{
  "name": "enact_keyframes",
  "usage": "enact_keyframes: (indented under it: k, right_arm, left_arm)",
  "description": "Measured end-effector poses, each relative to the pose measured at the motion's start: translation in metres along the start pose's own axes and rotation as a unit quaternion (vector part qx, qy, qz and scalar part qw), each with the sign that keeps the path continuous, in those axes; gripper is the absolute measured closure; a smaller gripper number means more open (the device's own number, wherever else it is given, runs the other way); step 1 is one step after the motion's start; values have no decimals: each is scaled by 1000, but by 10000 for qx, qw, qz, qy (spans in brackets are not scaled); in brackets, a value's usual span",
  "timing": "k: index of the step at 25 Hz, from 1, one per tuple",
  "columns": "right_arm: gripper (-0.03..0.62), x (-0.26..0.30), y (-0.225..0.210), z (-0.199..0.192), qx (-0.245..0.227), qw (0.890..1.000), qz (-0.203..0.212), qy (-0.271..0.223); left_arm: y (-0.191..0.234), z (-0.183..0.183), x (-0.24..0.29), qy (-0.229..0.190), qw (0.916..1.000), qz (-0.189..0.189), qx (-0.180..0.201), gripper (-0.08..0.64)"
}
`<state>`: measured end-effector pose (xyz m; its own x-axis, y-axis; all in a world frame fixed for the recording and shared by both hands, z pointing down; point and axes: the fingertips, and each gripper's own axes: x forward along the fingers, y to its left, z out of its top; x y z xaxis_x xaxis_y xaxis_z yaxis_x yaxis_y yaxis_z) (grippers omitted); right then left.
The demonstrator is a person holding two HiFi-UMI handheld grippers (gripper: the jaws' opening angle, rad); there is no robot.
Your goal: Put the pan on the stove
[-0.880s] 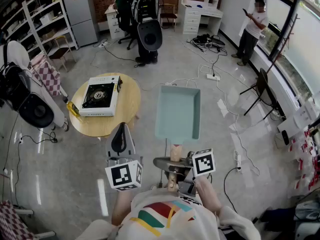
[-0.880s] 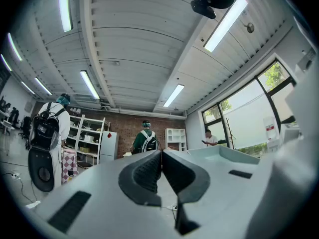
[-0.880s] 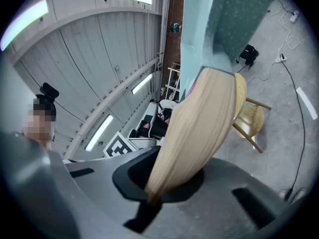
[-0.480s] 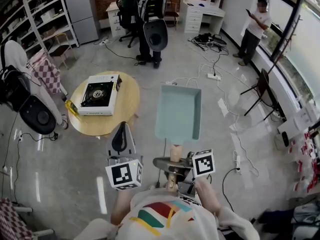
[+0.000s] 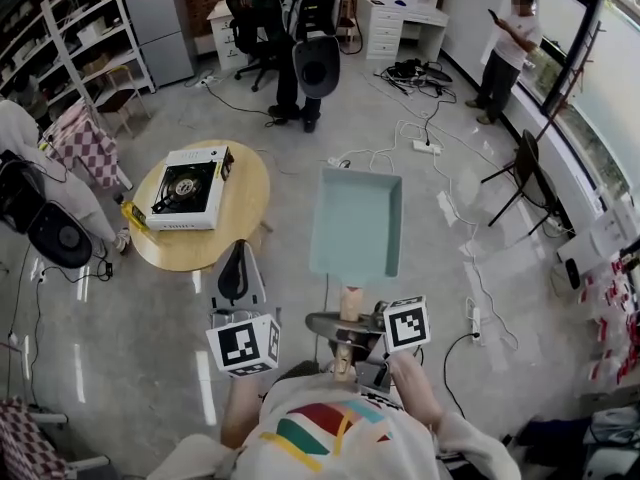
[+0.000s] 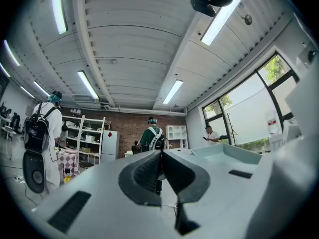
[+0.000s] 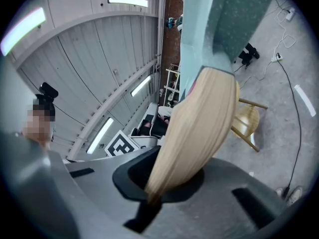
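In the head view, the right gripper (image 5: 346, 334) clamps the end of the light wooden handle (image 5: 350, 302) of a pale teal rectangular pan (image 5: 355, 223). The pan is held out in front of the person, above the grey floor (image 5: 440, 298). To its left stands a round wooden table (image 5: 235, 223), and on it sits a white square portable gas stove (image 5: 188, 188) with a black burner top. The pan hangs beside the table's right edge, clear of the stove and not over it. The left gripper (image 5: 236, 268) hovers between the person and the table, touching nothing, with its marker cube (image 5: 245, 343) close to the person's chest. A person in green with a backpack (image 5: 300, 28) stands at the far side of the room.

In the left gripper view, the left gripper (image 6: 160, 171) points up towards the ribbed ceiling (image 6: 129, 44). Its two dark pads are pressed together with nothing between them. The pan's (image 6: 234, 153) rim shows at the right.

In the right gripper view, the right gripper (image 7: 154, 183) has its jaws tight on the handle (image 7: 199, 128). The handle runs up from the jaws to the pan's (image 7: 219, 19) teal body at the top of the view.
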<state>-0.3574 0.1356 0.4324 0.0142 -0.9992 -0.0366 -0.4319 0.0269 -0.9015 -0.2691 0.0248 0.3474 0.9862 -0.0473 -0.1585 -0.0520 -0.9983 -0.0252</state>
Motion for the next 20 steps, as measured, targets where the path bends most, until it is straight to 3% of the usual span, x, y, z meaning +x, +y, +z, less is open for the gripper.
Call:
enact_keyframes:
  k: [6,11,20]
  right_arm:
    - [595,-26,-9,1,11,9999,-116,-9]
    - [595,-33,-12,6,104,9999,36,24]
    - [595,-21,-44,58,-152,9999,-5,-24]
  left_arm:
    - [-15,-5,-1,51,9999,90,93,554]
    - [-13,-10,8,71,9997,210,58,554]
    - [-11,-27,83,-24,9999,110,99,554]
